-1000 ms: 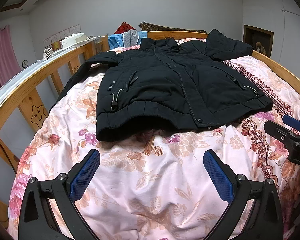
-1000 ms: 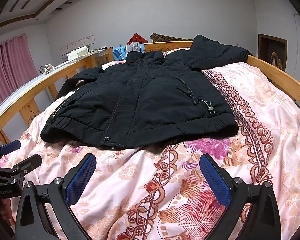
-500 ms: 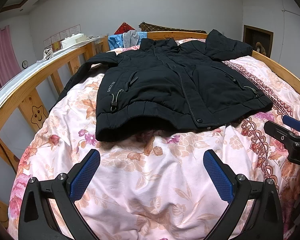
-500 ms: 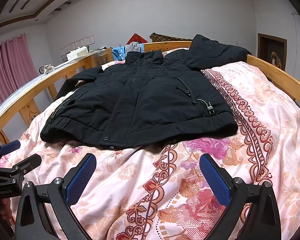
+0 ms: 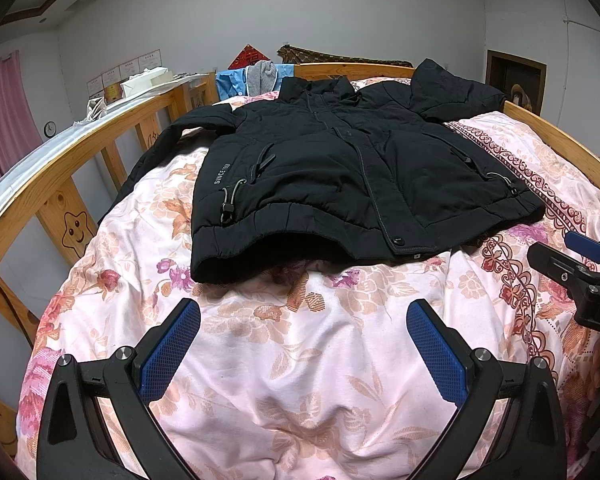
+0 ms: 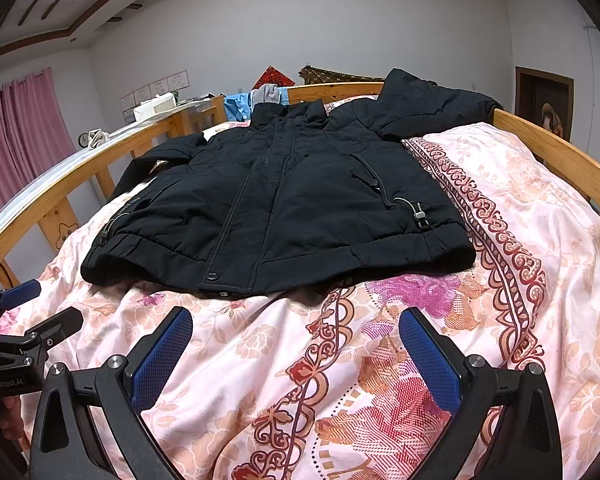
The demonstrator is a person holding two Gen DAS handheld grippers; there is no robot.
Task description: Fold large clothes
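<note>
Jacket (image 5: 340, 176) lies on the quilt (image 5: 300, 340), beyond both tools.

Legible markings:
- Black jacket (image 5: 340, 184), lower left of its front, centre-left of the left wrist view: pale lettering reading "SINCE 19", last digits unclear.
- Left gripper (image 6: 16, 360) body, lower left edge of the right wrist view: "GenRobot.AI".
- Right gripper (image 5: 584, 280) body, right edge of the left wrist view: "DA", cut off.
- Wall papers (image 5: 128, 72), upper left: print too small to read.
</note>
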